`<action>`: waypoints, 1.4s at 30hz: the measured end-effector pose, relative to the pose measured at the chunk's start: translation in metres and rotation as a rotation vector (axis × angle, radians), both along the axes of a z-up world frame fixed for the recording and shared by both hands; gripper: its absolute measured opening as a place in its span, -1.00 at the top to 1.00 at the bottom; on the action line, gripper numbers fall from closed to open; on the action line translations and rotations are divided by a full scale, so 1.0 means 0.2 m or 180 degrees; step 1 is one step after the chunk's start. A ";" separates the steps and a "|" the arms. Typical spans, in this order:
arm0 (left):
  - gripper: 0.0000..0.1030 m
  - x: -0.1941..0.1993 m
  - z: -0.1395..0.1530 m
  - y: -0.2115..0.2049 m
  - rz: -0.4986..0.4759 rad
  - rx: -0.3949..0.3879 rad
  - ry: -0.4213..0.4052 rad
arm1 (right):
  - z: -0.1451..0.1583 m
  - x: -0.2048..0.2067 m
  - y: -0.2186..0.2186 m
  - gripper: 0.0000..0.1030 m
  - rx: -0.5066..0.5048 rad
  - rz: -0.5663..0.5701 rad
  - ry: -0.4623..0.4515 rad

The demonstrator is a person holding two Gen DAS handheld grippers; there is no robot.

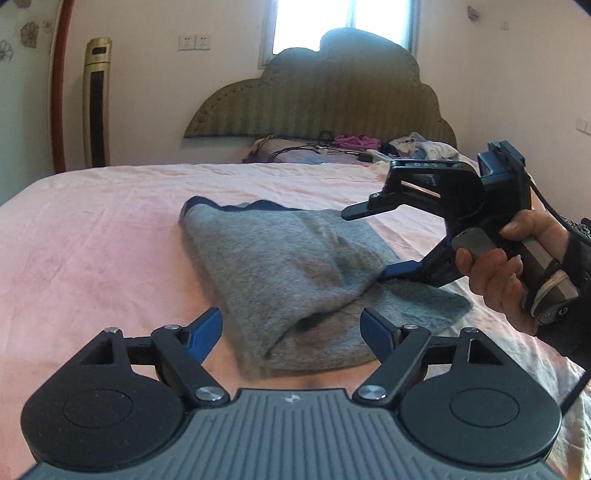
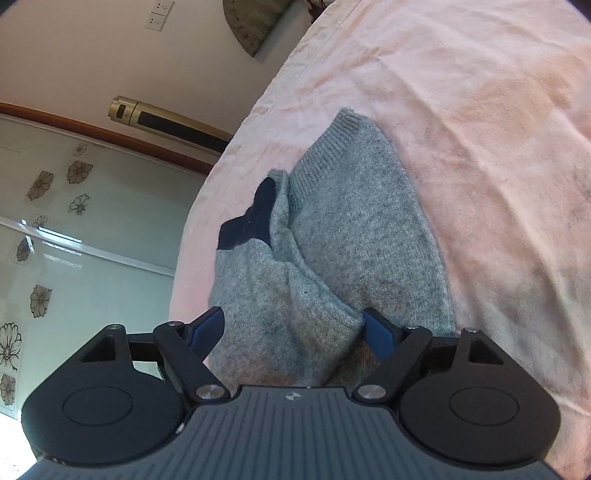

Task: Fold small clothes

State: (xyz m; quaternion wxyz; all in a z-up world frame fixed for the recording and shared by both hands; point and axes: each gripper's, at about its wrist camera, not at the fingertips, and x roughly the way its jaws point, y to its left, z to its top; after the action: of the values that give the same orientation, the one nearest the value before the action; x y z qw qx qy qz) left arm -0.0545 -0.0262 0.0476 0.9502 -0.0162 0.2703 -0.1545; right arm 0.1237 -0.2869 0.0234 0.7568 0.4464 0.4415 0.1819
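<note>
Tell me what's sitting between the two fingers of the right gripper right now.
A fold of the grey sweater fills the gap of the open right gripper, seen in the right wrist view; the fingers aren't closed on it.

Bedroom in daylight

A pink-sheeted bed (image 1: 110,229) meets a scalloped olive headboard (image 1: 317,99) beneath a bright window (image 1: 343,18). A gold tower fan (image 1: 96,103) stands by cream walls; loose clothes (image 1: 417,146) lie near the pillows.

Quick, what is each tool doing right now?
Left tool: open, holding nothing.
Right tool: open, gray sweater between its fingers.
</note>
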 end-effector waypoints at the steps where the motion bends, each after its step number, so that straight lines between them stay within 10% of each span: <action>1: -0.59 0.01 0.00 0.02 0.0051 -0.0041 0.0035 | 0.00 0.01 0.01 -0.60 -0.0023 0.0003 -0.0002; 5: -0.59 0.03 0.00 0.07 0.0131 -0.0148 0.0089 | 0.01 0.01 0.03 -0.34 -0.0133 0.0027 -0.0042; 6: -0.59 0.03 0.00 0.07 0.0140 -0.0160 0.0083 | 0.01 0.02 0.04 0.49 -0.0224 0.0058 -0.0060; 7: -0.59 0.04 0.00 0.08 0.0144 -0.0168 0.0073 | 0.01 0.02 0.04 0.71 -0.0299 0.0096 -0.0071; 14: -0.59 0.07 0.02 0.15 0.0175 -0.0233 -0.0025 | 0.25 -0.28 -0.06 0.74 -0.0596 0.0111 -0.0769; 21: -0.59 0.20 -0.02 0.19 0.0204 -0.0428 0.0222 | -0.01 -0.51 -0.23 0.74 -0.0809 -0.0035 -0.0300; 26: -0.59 0.24 0.05 0.19 0.0206 -0.0376 0.0033 | 0.19 -0.42 -0.26 -0.47 -0.0906 -0.0182 -0.0717; 36: -0.59 0.27 -0.01 -0.07 -0.0269 -0.0053 0.0105 | 0.19 0.38 -0.06 0.04 -0.1268 0.0305 -0.0494; 38: -0.59 0.27 -0.04 -0.10 -0.0307 0.0029 0.0178 | 0.12 0.43 0.01 0.23 -0.1357 0.0492 -0.0389; 39: -0.59 0.26 -0.05 -0.10 -0.0315 0.0075 0.0181 | 0.11 0.44 0.04 0.73 -0.1453 0.0605 -0.0434; 42: -0.59 0.25 -0.04 -0.08 -0.0372 0.0075 0.0120 | 0.23 0.35 0.02 0.75 -0.1695 0.0560 -0.0847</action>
State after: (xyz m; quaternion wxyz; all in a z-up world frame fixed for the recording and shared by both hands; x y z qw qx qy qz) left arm -0.0055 -0.0427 0.0391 0.9344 0.0079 0.2903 -0.2062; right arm 0.1942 -0.2836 0.0685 0.8796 0.1648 0.4076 0.1815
